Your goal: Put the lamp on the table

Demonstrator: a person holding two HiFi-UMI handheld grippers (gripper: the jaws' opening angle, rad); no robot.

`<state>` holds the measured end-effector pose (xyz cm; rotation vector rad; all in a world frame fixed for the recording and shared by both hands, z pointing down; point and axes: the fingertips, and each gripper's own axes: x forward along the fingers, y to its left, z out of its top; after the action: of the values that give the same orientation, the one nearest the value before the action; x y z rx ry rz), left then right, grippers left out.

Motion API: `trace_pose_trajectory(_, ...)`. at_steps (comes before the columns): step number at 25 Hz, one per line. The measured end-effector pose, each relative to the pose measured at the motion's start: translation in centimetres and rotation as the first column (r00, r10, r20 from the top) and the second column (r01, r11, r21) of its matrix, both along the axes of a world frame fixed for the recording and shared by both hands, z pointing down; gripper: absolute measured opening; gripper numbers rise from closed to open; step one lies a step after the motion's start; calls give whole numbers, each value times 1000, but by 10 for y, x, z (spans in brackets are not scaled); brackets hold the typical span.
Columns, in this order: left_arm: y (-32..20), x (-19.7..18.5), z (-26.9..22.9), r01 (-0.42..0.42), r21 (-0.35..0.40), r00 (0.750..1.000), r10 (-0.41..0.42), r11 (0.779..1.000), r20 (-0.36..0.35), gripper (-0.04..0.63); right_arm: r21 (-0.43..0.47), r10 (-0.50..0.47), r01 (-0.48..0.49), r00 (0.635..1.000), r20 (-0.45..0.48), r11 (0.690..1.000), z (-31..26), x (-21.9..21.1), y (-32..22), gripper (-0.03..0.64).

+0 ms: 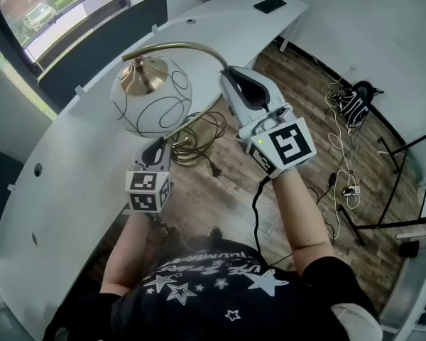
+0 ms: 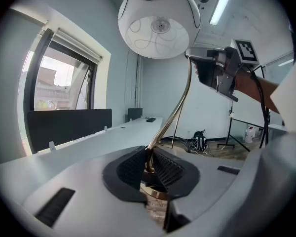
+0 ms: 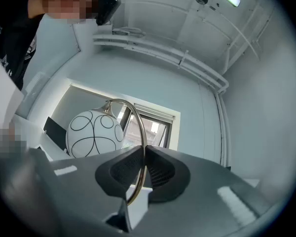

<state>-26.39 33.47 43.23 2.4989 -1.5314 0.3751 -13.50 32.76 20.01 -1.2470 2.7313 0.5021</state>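
The lamp has a white globe shade (image 1: 151,96) with thin black loops, a brass cap and a curved brass neck (image 1: 192,48). It hangs in the air over the edge of the white curved table (image 1: 71,169). My right gripper (image 1: 228,75) is shut on the top of the arching neck (image 3: 136,132), with the shade (image 3: 94,134) beyond its jaws. My left gripper (image 1: 158,145) is shut on the lower stem (image 2: 173,117) just above the base, under the shade (image 2: 159,21). The lamp's cord (image 1: 202,137) dangles towards the wooden floor.
A dark flat pad (image 1: 270,5) lies at the table's far end. Dark partition panels (image 1: 103,38) line the table's back edge below a window. On the floor at the right are a black bag (image 1: 355,105), loose cables (image 1: 337,155) and a black stand (image 1: 390,190).
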Motion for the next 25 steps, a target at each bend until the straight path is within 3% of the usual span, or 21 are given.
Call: trace_pose_trajectory(25, -2, 10, 0, -22, 10, 999, 22, 1000, -23, 52, 9, 19, -19, 1000, -6, 1000, -1, 8, 6, 34)
